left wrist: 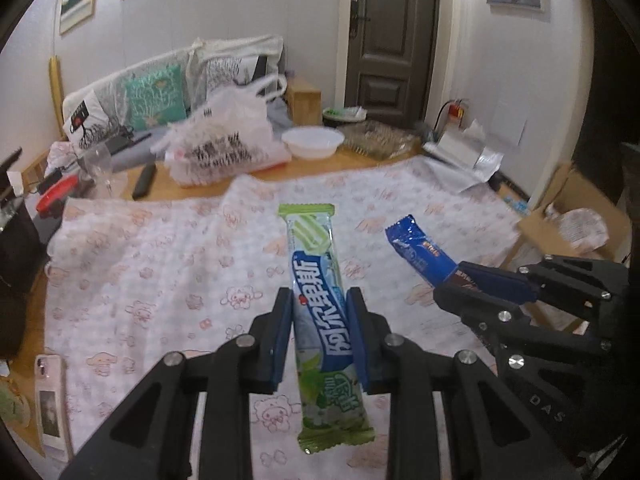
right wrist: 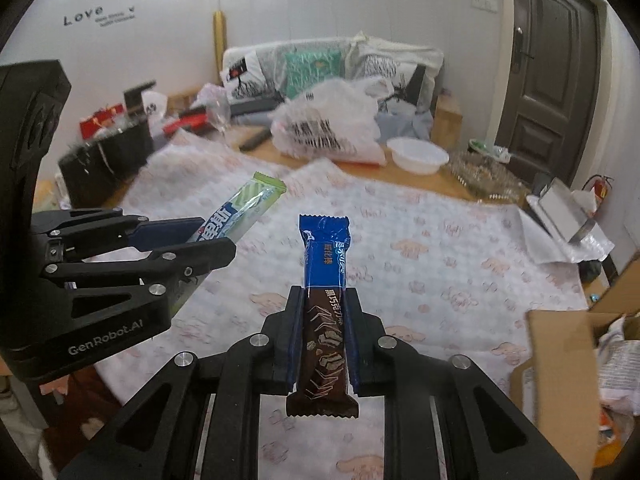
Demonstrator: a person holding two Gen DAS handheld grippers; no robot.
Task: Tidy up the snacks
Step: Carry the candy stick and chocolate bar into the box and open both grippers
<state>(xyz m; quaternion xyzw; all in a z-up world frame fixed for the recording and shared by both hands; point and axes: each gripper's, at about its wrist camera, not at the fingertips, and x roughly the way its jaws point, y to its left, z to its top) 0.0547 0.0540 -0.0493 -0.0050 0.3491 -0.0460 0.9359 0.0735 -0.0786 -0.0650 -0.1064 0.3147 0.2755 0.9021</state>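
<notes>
- The left gripper (left wrist: 320,312) is closed on the green bar (left wrist: 320,312); the wrapper is pinched near its middle, both ends free, and it is held lengthwise above the cloth (left wrist: 160,260).
- The right gripper (right wrist: 322,312) is closed on the blue bar (right wrist: 324,308); the brown half sits between the pads, the blue half projects forward.
- Both bars are carried in the air, side by side, over the patterned cloth; neither is seen touching it.
- The two grippers are held near each other but apart, as shown in the right wrist view, where the left gripper stands to the left.
- A cardboard box (right wrist: 556,364) is noted at the right edge of the table; it is possibly the intended container, though its contents are blurred and cannot be confirmed.
- Recommended: the bars are to be lowered flat and parallel, ends aligned, one at a time so the grippers do not collide.
- Release is advised only once each wrapper is supported from below.
- Grip force is to be kept light; the wrappers are judged thin and liable to crease or slip.
</notes>
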